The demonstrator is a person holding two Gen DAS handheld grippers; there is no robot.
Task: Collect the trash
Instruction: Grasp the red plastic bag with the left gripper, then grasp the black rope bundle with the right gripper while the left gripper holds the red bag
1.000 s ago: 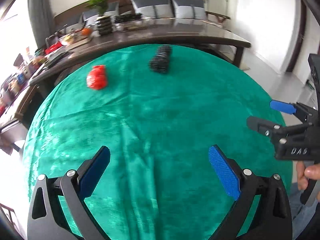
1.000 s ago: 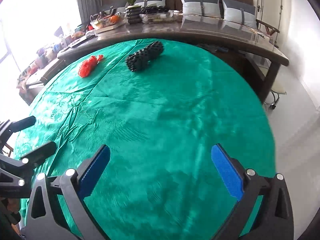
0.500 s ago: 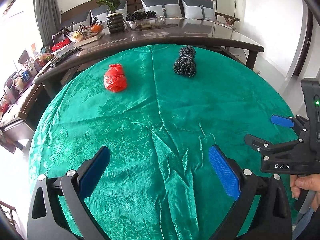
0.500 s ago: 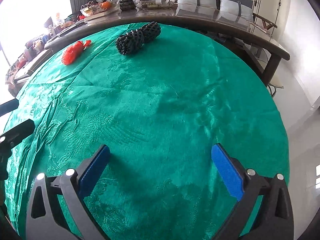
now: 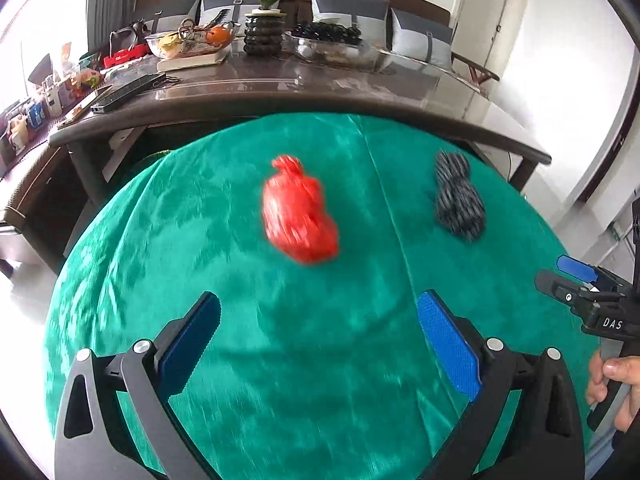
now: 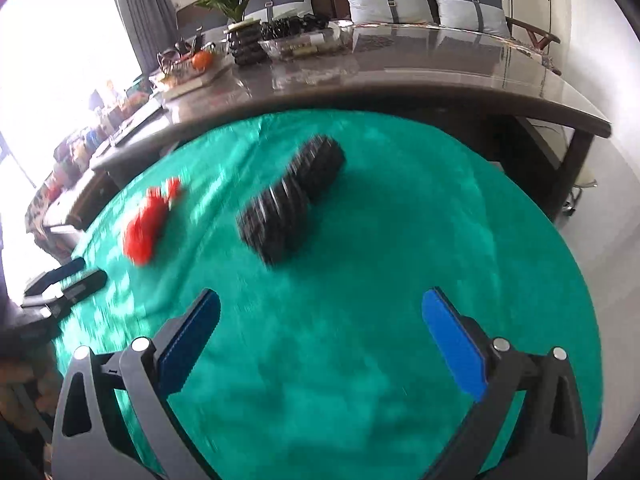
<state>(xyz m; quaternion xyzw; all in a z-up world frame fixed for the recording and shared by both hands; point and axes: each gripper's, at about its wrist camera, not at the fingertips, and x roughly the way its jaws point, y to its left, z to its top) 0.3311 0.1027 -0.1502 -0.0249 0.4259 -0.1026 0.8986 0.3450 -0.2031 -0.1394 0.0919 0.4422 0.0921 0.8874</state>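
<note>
A small knotted red plastic bag [image 5: 299, 212] lies on the round tabletop covered in green patterned cloth [image 5: 280, 380], towards its far side, with its knot pointing away from the cameras. In the left wrist view it sits straight ahead of the left hand-held gripper [image 5: 318, 338], beyond the fingertips and apart from them, roughly in line with the gap between the two blue pads. That hand-held gripper is spread wide and holds nothing.

To the right of the red bag, well apart from it, lies a black and grey bundle that looks like coiled rope or knobbly rolls [image 5: 458, 196]; the blur hides what it is made of. In the right wrist view this dark bundle [image 6: 292, 208] lies ahead of the right hand-held gripper [image 6: 320, 340], slightly left of its centre line, and the red bag [image 6: 150, 226] lies further left. The right hand-held gripper is also spread wide and empty, its blue pads hovering over bare cloth.

Each view catches the other tool at its edge: the right one at the right border of the left view, gripped by a person's hand [image 5: 614, 388].

Behind the green tabletop stands a long dark glossy table [image 5: 304, 88] carrying a potted green plant [image 5: 264, 8], glass bowls and clutter.
</note>
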